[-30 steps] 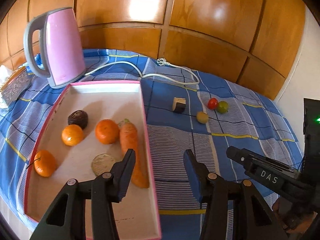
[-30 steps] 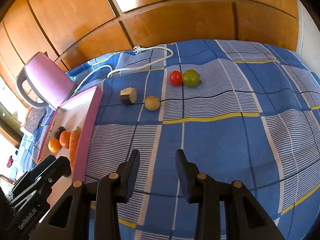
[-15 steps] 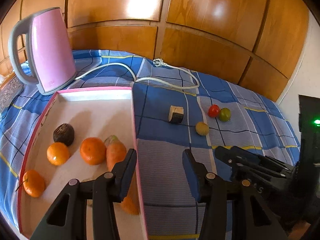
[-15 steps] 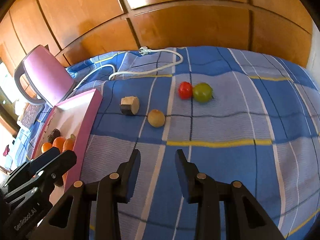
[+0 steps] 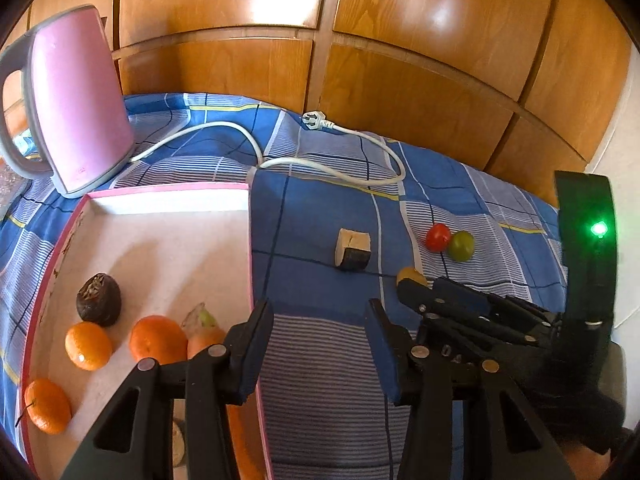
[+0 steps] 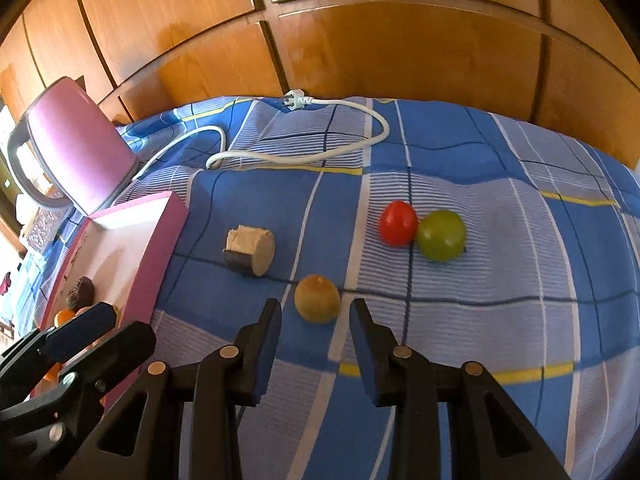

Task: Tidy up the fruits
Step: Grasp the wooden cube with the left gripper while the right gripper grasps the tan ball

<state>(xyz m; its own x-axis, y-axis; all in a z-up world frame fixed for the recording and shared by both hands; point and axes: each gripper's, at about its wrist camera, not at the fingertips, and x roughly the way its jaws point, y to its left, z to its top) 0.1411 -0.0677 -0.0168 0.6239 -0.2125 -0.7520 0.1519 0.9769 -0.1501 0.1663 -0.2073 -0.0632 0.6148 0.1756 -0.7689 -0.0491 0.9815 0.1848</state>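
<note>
- Right gripper (image 6: 315, 316): jaws parted wide, holding nothing, low over the blue checked cloth (image 6: 480, 320).
- Small round yellow-brown fruit (image 6: 317, 298): just ahead of the fingertips, level with the gap between them.
- Left gripper (image 5: 319, 322): jaws likewise spread and empty, straddling the right wall of the pink-rimmed tray (image 5: 251, 240).
- Cut beige chunk with dark rind (image 6: 250, 250): ahead-left of the right gripper.
- Red tomato (image 6: 398, 223) touching green tomato (image 6: 441, 235): farther ahead-right.

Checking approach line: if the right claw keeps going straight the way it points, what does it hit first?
Most likely the yellowish-brown fruit: it lies on the blue checked cloth just ahead of the open right claw, centered between the tips. The red fruit and green fruit lie farther on, off to the right. Depth is approximate.
</note>
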